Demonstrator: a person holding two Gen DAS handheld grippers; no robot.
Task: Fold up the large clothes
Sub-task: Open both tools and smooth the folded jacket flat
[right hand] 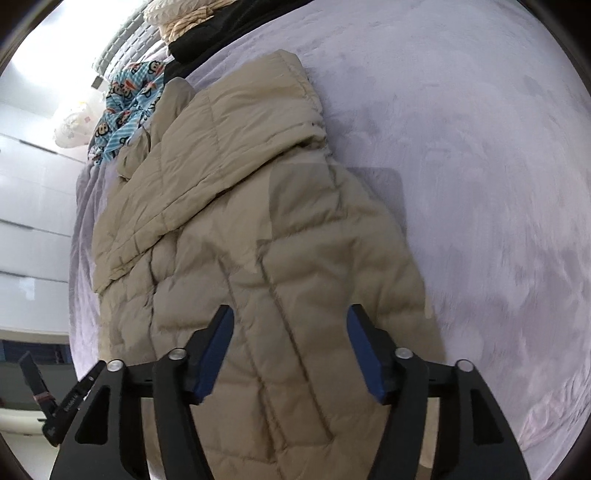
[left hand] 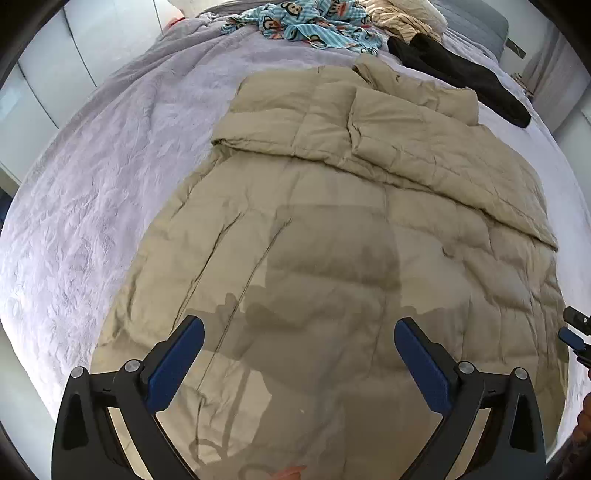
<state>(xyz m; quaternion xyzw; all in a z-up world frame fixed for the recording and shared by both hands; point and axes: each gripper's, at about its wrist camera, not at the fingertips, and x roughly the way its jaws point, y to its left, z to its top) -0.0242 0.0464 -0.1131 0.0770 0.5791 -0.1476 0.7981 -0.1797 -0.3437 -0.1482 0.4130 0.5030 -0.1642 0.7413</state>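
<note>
A large beige quilted down jacket (left hand: 332,229) lies spread on the lilac bedspread (left hand: 92,206), with its sleeves folded across the upper body. My left gripper (left hand: 299,328) hangs above the jacket's lower part, its blue pads wide apart and nothing between them. In the right wrist view the same jacket (right hand: 236,206) runs up the middle. My right gripper (right hand: 290,315) hovers over its lower hem area, jaws apart, with no cloth pinched. The right gripper's tip (left hand: 576,332) shows at the right edge of the left wrist view.
At the far end of the bed lie a blue monkey-print garment (left hand: 306,22), a striped cream garment (left hand: 402,18) and a black garment (left hand: 461,70). White wardrobe fronts (right hand: 29,206) stand beside the bed. Bare bedspread (right hand: 480,166) stretches to the right of the jacket.
</note>
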